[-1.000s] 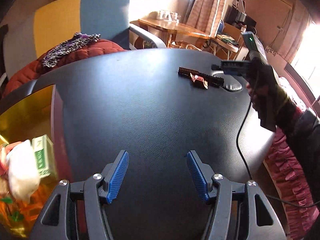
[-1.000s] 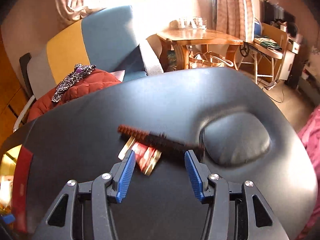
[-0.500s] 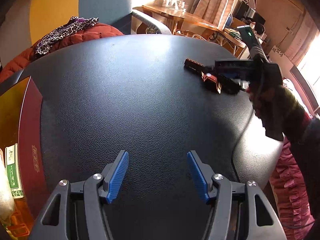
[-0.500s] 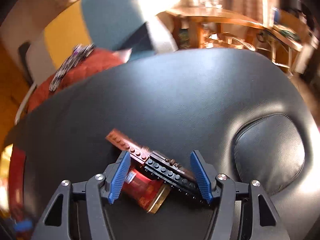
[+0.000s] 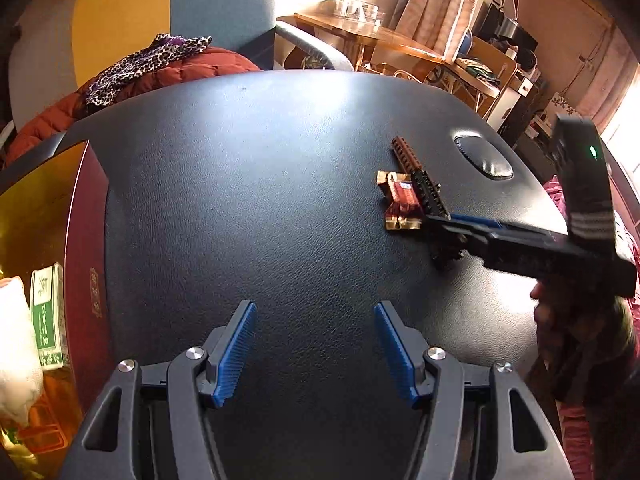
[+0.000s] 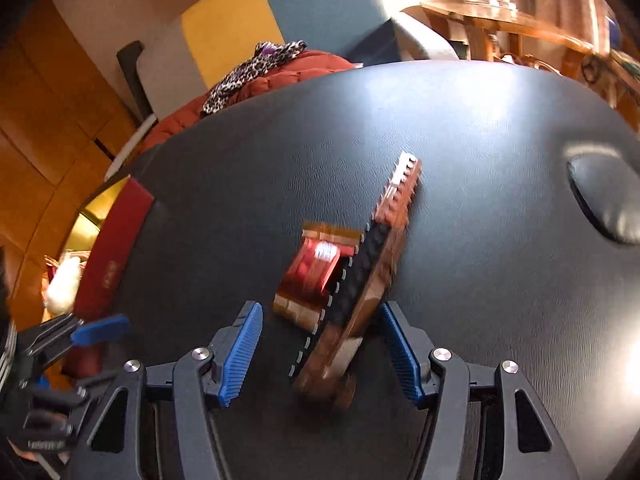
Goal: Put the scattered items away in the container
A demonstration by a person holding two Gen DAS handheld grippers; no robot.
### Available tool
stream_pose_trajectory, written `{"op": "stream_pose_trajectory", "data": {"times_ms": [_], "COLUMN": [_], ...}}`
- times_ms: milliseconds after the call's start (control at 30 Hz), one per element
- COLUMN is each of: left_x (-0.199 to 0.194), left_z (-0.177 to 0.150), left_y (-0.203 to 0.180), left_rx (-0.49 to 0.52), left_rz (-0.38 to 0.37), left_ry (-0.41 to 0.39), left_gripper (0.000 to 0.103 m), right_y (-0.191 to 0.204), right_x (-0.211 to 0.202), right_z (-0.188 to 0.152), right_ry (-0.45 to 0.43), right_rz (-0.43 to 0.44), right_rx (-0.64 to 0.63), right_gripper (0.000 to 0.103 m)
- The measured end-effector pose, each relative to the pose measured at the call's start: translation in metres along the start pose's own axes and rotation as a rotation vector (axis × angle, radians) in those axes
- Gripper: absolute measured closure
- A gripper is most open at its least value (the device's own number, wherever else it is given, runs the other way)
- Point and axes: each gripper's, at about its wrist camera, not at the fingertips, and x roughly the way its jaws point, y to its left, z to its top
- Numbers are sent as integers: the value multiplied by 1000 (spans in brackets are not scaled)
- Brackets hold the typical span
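On the black table [image 5: 280,184], both grippers gape — right gripper [image 6: 320,344] straddling, seemingly ungripped, the brick strip [image 6: 372,268]; left gripper [image 5: 312,352] empty.

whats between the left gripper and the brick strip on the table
Nothing: in the left wrist view only bare black tabletop lies between the open left gripper and the brick strip; the red wrapper sits against the strip.

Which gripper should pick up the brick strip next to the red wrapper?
Right. The right gripper already has its open jaws either side of the brick strip. The left gripper hangs open over bare tabletop, nearer the container.
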Motion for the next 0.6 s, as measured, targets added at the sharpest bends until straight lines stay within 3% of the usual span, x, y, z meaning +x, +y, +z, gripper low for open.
{"op": "stream_pose_trajectory", "data": {"times_ms": [133, 333, 600], "left_x": [3, 26, 64], "left_z": [12, 47, 76], "left_y": [-5, -24, -54], "left_rx": [16, 51, 137], "left_rz": [-6, -6, 16], "left_ry": [-2, 5, 40], "left_gripper": [41, 41, 41], "right_y": [-14, -22, -24], "right_x": [-27, -56, -51], "right_z": [-32, -64, -61], "right_ry": [-68, -127, -152], "right_rz": [-36, -104, -117], "right_rx": [96, 130, 152], "right_gripper": [41, 41, 41]}}
